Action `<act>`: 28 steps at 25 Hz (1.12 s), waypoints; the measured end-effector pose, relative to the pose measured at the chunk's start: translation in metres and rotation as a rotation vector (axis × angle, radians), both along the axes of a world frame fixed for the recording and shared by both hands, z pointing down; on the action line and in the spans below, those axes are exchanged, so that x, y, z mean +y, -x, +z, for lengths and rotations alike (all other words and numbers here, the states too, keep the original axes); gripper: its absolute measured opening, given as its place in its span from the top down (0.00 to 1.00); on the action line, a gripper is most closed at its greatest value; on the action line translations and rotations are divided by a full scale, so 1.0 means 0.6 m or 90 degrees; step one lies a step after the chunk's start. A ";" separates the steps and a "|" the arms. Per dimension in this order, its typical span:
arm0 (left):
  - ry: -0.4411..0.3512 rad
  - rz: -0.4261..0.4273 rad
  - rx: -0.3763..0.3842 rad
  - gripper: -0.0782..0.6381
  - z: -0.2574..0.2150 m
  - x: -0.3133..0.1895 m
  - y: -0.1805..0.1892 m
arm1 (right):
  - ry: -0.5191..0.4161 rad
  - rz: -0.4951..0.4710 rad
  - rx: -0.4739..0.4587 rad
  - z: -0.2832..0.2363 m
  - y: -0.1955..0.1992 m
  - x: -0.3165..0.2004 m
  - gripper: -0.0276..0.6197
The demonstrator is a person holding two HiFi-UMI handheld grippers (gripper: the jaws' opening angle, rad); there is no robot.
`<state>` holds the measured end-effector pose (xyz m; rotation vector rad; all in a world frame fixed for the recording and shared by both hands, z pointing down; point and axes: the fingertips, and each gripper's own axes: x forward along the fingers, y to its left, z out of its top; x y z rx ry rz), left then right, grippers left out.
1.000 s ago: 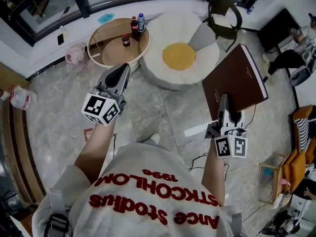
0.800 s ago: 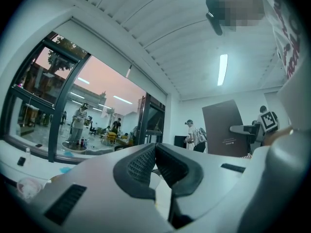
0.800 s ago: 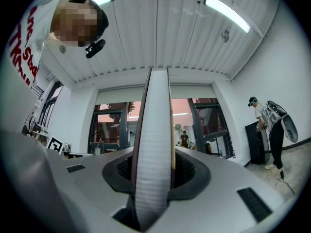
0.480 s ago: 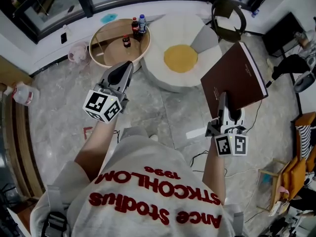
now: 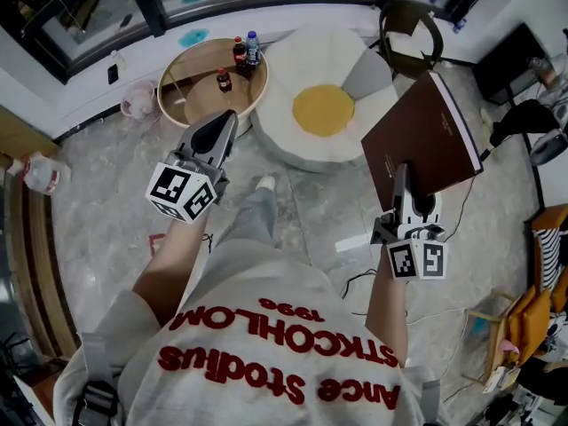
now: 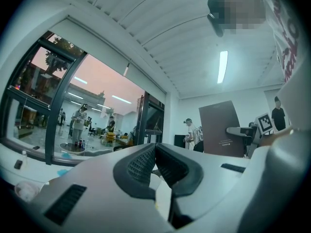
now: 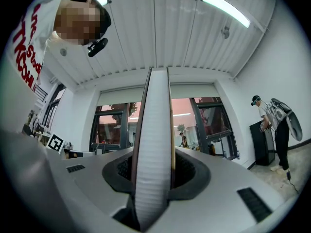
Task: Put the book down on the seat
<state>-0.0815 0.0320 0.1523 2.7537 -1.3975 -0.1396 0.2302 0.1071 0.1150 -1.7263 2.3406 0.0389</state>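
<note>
The brown hardcover book (image 5: 426,136) is held in the air by its lower edge in the right gripper (image 5: 401,176), whose jaws are clenched on it. In the right gripper view the white page block of the book (image 7: 153,130) is seen edge-on between the two pads, with a dark cover on either side. In the head view the book is tilted, its front cover faces the camera, and it is placed at about 3 o'clock of the yellow centre (image 5: 323,110) of the seat (image 5: 284,74), a white flower-shaped cushion on the marble floor (image 5: 115,202). The book is not laid on the seat.

The left gripper (image 5: 225,121) is held out at 7 o'clock of the seat. In the left gripper view its jaws (image 6: 155,161) are seen pressed together with nothing between them.

A round wooden desk (image 5: 191,100) is set just beside the seat at its 9 o'clock, and three bottles (image 5: 241,51) are stood on it. A dark chair (image 5: 408,29) is seen at 1 o'clock of the seat.
</note>
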 end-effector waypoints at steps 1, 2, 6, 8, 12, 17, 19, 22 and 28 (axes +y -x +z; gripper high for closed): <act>-0.001 0.001 0.001 0.87 -0.001 -0.009 -0.001 | -0.001 0.001 0.003 -0.002 -0.001 -0.007 0.72; -0.002 0.002 0.002 0.87 -0.001 -0.018 -0.002 | -0.002 0.003 0.005 -0.003 -0.002 -0.014 0.72; 0.000 0.012 0.011 0.87 0.014 -0.065 -0.012 | -0.004 0.017 0.014 0.004 -0.010 -0.042 0.72; 0.001 0.020 0.013 0.87 0.020 -0.092 -0.026 | -0.005 0.024 0.015 0.007 -0.021 -0.062 0.72; 0.002 0.038 0.013 0.87 0.024 -0.155 -0.058 | 0.003 0.038 0.014 0.013 -0.041 -0.112 0.72; 0.018 0.055 0.014 0.87 0.035 -0.245 -0.074 | 0.013 0.047 0.009 0.013 -0.046 -0.191 0.72; 0.023 0.058 0.015 0.87 0.035 -0.293 -0.075 | 0.015 0.050 0.004 0.011 -0.045 -0.235 0.72; 0.023 0.063 0.014 0.87 0.028 -0.359 -0.078 | 0.018 0.050 0.005 0.005 -0.043 -0.302 0.72; 0.024 0.055 0.022 0.87 0.020 -0.474 -0.078 | 0.020 0.044 -0.003 -0.003 -0.038 -0.414 0.72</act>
